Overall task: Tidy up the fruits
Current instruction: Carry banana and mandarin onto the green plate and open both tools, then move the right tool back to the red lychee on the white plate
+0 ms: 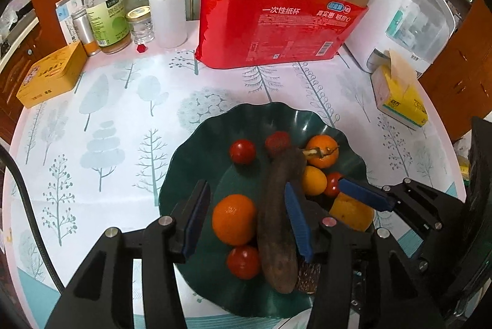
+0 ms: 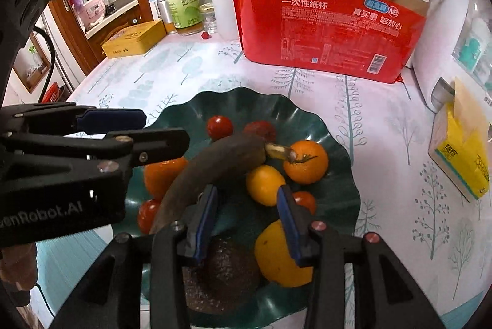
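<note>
Holding both tools over the wavy-rimmed green plate point(image 1: 184, 162), we keep the left gripper point(image 1: 246, 218) spread wide, its blue pads either side of a glossy orange point(image 1: 234, 219) and the dull, browned banana point(image 1: 281, 215), gripping neither. Our right gripper point(image 2: 246, 221) is spread too, above a rough dark avocado point(image 2: 227, 270) and a smooth yellow lemon point(image 2: 276, 258). Small shiny tomatoes point(image 1: 243, 151) lie among the fruit on the plate.

Both wrist cameras are looking steeply down, close over the green fruit bowl point(image 1: 184, 162) point(image 2: 338, 150), sharing it and the red paper-cup pack point(image 1: 276, 30) point(image 2: 323, 36).
</note>
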Demonstrator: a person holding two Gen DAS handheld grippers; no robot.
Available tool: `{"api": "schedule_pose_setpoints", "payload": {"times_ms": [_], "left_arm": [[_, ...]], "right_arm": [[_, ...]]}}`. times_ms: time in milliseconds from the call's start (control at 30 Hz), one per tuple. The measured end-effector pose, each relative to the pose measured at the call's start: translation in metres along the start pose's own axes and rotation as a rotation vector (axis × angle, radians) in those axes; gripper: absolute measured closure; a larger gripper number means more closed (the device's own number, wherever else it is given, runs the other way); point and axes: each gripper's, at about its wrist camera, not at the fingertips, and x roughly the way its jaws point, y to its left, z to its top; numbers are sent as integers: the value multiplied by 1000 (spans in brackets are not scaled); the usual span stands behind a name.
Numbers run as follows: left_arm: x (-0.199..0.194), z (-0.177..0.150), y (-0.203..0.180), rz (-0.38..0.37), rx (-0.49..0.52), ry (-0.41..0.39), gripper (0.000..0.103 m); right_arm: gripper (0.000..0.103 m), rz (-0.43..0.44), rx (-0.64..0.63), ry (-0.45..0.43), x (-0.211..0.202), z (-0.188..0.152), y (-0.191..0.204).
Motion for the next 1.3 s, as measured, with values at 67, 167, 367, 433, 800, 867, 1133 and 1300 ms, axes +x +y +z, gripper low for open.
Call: {"api": "schedule_pose_setpoints", "payload": {"times_ms": [67, 167, 367, 433, 800, 867, 1133, 1300], "left_arm": [[-3, -3, 0, 11, -2, 3, 49], [-10, -7, 2, 19, -8, 7, 46], [-41, -11, 2, 35, -3, -23, 44], [-56, -12, -1, 43, -1, -43, 41], [-138, -35, -19, 70, 17, -153, 30], [-147, -42, -23, 69, 20, -160, 29], [-163, -77, -40, 98, 17, -183, 23], [-153, -101, -43, 138, 5, -183, 22]], "right_arm": [[62, 1, 0, -6, -5, -1, 1], [62, -4, 4, -12, -11, 0, 3], [62, -3, 24, -29, -33, 0, 5], [62, -4, 29, -39, -43, 1, 6], [62, 3, 67, -99, -118, -10, 17], [62, 10, 66, -114, -133, -17, 20], [61, 21, 60, -142, -164, -48, 19], [55, 1, 60, -140, -161, -72, 10]]}}
